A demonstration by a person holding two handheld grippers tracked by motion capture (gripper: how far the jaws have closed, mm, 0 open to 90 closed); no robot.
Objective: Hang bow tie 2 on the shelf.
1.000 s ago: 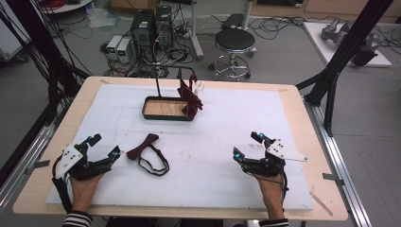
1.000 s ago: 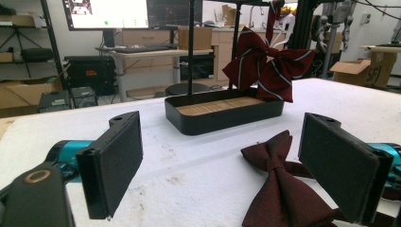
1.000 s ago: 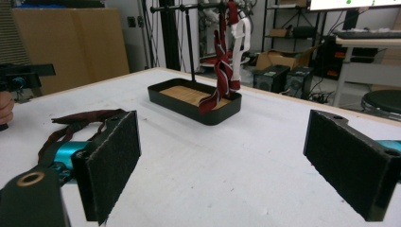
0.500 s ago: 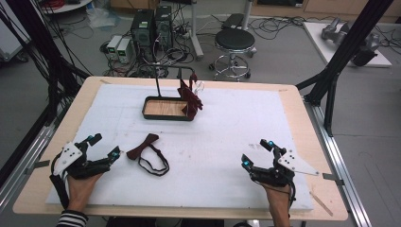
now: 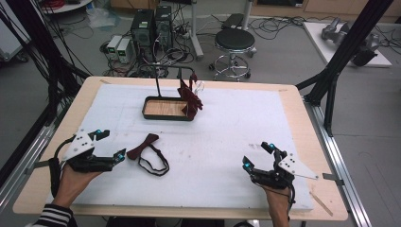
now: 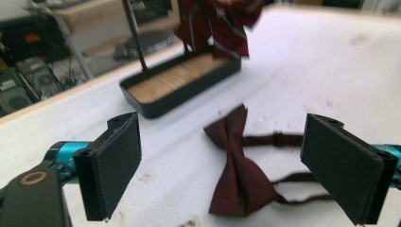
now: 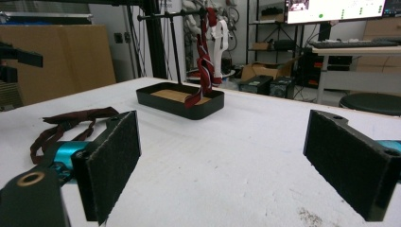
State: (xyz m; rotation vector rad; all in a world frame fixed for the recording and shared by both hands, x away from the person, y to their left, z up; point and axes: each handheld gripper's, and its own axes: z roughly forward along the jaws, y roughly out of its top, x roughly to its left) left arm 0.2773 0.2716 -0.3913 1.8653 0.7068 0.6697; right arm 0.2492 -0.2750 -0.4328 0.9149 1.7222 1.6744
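With one bow tie (image 5: 191,97) already hung on the tray's stand (image 5: 173,72), the second bow tie (image 6: 238,168) lay ungrasped on the tabletop (image 5: 227,137) between the left hand-held gripper's (image 5: 109,145) wide-apart jaws, while the right hand-held gripper (image 5: 258,155) gaped empty.

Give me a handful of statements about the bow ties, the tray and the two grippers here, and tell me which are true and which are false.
1. A dark red bow tie lies flat on the white table cover. True.
2. The left gripper is shut on that bow tie. False: its jaws stand open, and the left gripper view shows the bow tie lying beyond them, untouched.
3. Another bow tie hangs from the stand that rises from the black tray. True.
4. The right gripper holds a strap. False: its jaws are open with nothing between them.
5. The black tray sits near the person's right hand. False: it sits toward the far side of the table, well away from both hands.
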